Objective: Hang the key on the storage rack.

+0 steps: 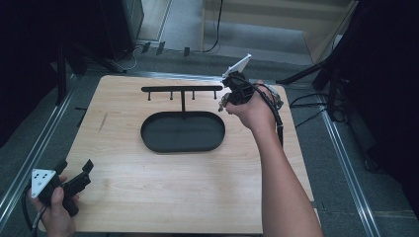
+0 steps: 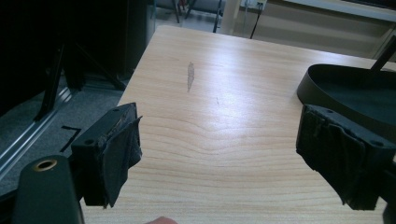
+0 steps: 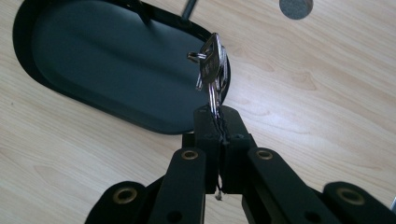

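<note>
A bunch of silver keys (image 3: 212,70) on a ring is pinched by its lower end in my right gripper (image 3: 219,116), whose jaws are shut on it. The keys hang over the right rim of a black oval tray (image 3: 107,60). In the high view my right gripper (image 1: 226,101) is at the right end of a black T-shaped hook rack (image 1: 180,89), which stands at the back of the tray (image 1: 183,132). My left gripper (image 1: 75,167) rests low at the table's near left corner. Its jaws are wide open (image 2: 219,144) with bare wood between the pads (image 2: 121,149).
The wooden table (image 1: 148,197) carries the tray and rack at its middle back. A dark smudge (image 2: 190,76) marks the wood at the left. A blurred grey disc (image 3: 296,7) sits at the top of the right gripper view. Cables and black stands surround the table.
</note>
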`<action>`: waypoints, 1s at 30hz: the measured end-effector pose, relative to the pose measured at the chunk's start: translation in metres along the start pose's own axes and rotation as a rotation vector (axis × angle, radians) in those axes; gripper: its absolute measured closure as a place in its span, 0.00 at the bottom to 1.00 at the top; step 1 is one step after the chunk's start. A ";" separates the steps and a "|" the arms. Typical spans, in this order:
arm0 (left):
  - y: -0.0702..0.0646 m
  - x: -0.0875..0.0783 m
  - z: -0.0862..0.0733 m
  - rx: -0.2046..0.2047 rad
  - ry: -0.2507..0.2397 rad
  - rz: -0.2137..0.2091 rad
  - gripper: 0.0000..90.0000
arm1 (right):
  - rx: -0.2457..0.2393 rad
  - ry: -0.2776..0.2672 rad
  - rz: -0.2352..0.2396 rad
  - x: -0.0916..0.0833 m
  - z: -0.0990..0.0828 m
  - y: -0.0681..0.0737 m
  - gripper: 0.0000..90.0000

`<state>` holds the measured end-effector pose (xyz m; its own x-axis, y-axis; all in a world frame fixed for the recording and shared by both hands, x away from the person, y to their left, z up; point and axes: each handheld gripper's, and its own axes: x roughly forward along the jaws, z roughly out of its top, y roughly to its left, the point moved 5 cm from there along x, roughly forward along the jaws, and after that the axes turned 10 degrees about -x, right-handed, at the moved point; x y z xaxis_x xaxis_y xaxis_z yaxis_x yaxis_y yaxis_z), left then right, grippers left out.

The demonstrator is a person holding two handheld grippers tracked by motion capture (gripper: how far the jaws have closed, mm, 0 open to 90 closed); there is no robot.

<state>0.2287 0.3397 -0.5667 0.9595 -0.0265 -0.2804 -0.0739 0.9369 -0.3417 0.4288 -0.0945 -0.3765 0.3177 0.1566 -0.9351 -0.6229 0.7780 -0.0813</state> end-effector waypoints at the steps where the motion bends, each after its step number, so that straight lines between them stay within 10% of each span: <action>1: 0.000 0.000 0.000 0.000 0.000 0.000 0.16 | 0.002 0.000 0.000 0.000 0.002 0.001 0.98; 30: 0.000 0.000 0.000 0.001 -0.001 -0.001 0.16 | 0.033 -0.018 -0.066 0.007 0.025 0.007 0.98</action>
<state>0.2287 0.3393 -0.5667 0.9597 -0.0268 -0.2796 -0.0731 0.9373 -0.3407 0.4447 -0.0724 -0.3750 0.3703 0.1152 -0.9217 -0.5764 0.8066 -0.1308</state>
